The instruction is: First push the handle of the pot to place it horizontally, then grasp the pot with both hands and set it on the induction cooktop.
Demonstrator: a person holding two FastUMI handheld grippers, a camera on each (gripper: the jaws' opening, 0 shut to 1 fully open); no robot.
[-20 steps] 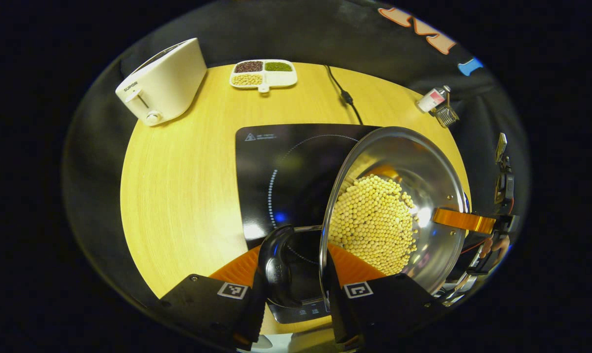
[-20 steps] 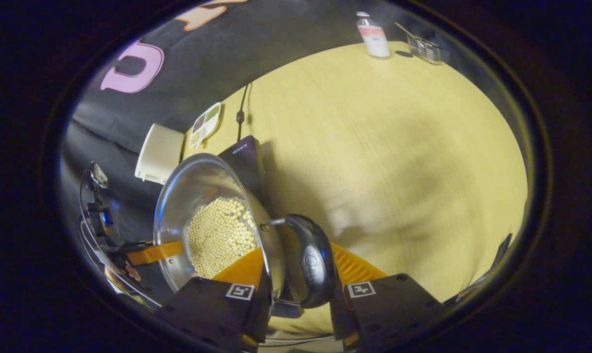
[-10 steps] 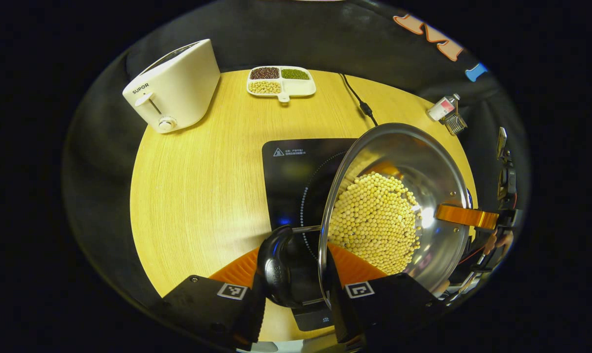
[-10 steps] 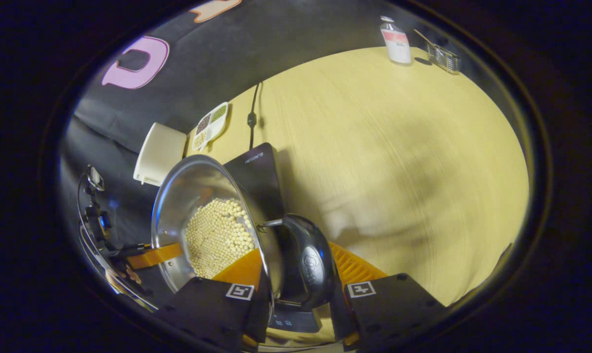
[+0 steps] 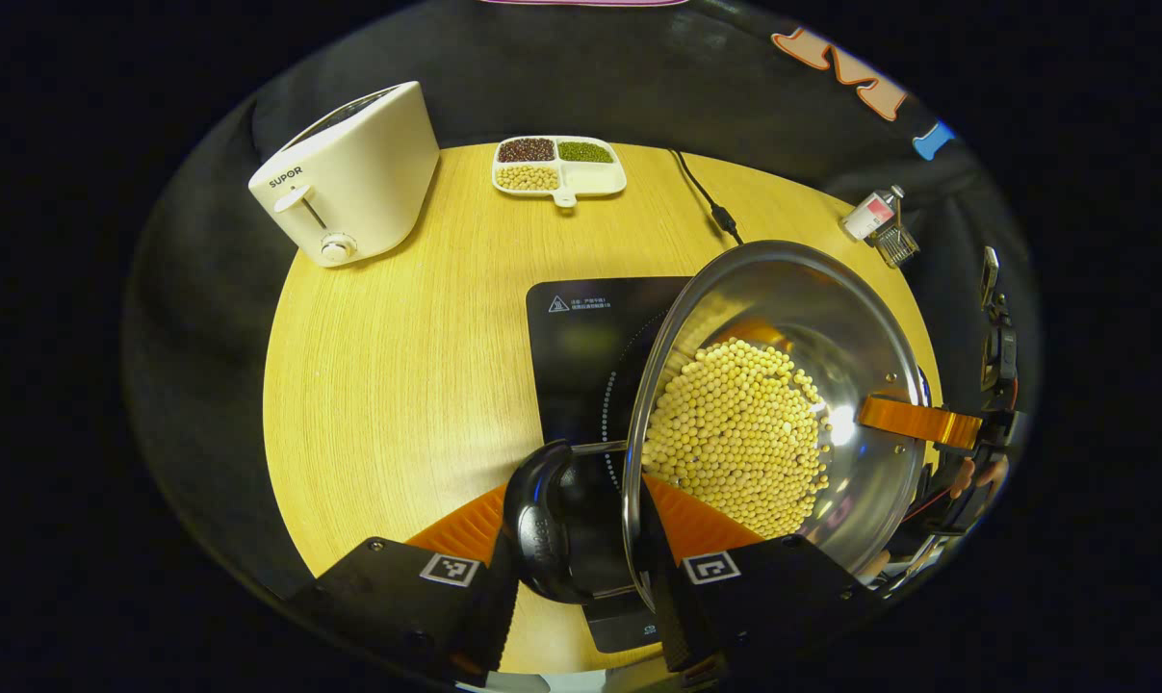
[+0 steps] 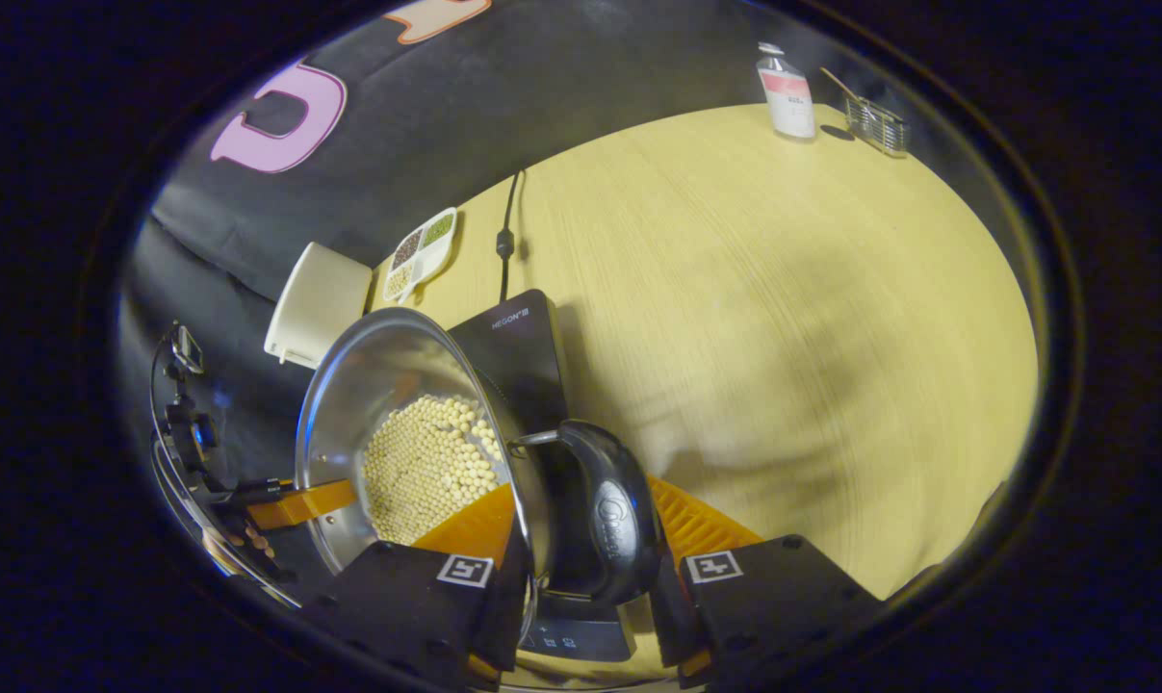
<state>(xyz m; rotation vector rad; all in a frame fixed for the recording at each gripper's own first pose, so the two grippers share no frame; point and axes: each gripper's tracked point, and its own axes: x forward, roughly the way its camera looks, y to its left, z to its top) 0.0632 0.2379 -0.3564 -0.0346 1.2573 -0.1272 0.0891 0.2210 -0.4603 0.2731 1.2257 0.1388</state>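
Here the stainless steel pot (image 5: 812,318), filled with pale soybeans (image 5: 739,438), sits over the black induction cooktop (image 5: 581,337), covering its right part in the left gripper view. The left gripper (image 5: 576,568) is clenched on the pot's near black side handle (image 5: 542,534), one finger on each side. In the right gripper view, the right gripper (image 6: 590,577) clamps the opposite black handle (image 6: 614,515) the same way. Beyond the cooktop's far left corner stands a white toaster (image 5: 349,173), and a divided dish of beans (image 5: 558,166) lies past its far edge, beside the power cord (image 5: 706,202). A small bottle (image 5: 869,214) stands far to the cooktop's right.
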